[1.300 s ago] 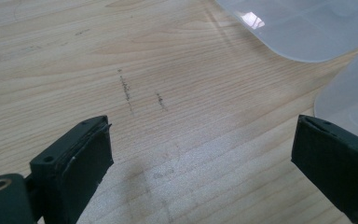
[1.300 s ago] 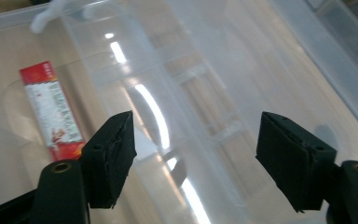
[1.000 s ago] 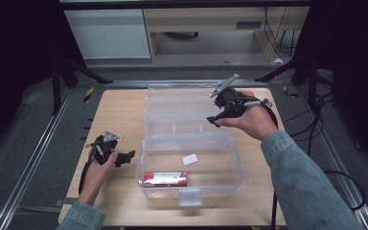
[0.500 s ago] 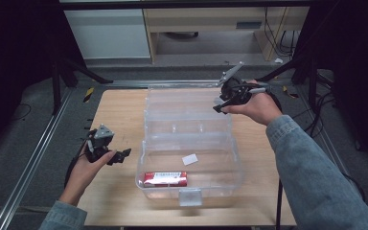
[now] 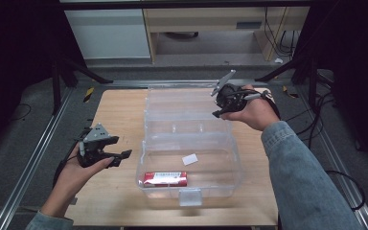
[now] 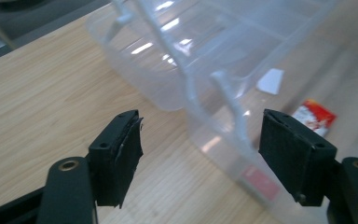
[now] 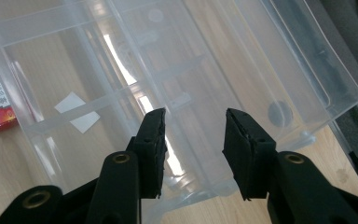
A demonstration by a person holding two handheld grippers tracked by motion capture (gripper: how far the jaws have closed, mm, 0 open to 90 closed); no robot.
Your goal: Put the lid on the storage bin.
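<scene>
A clear plastic box (image 5: pixel 235 165) lies open on the wooden table (image 5: pixel 117 112), its lid (image 5: pixel 179 103) folded flat toward the far side. A red packet (image 5: pixel 165 178) lies in the front of the base, and a small white slip (image 5: pixel 189 159) sits behind it. My left gripper (image 5: pixel 120 158) hovers open to the left of the box, apart from it; its own view shows the jaws (image 6: pixel 200 121) wide apart, with the red packet (image 6: pixel 314 116) ahead. My right gripper (image 5: pixel 216 104) is open above the lid's right side, and nothing sits between its jaws (image 7: pixel 196 116).
Metal rails (image 5: pixel 38 158) run along both sides of the table. Dark stand legs (image 5: pixel 84 72) and cables (image 5: pixel 326 100) lie on the floor beyond it. Bare wood shows left of the box and along the front edge.
My left hand has drawn the gripper leftward, away from the box. My right gripper has moved toward the far right part of the lid. The box and packet have stayed put.
</scene>
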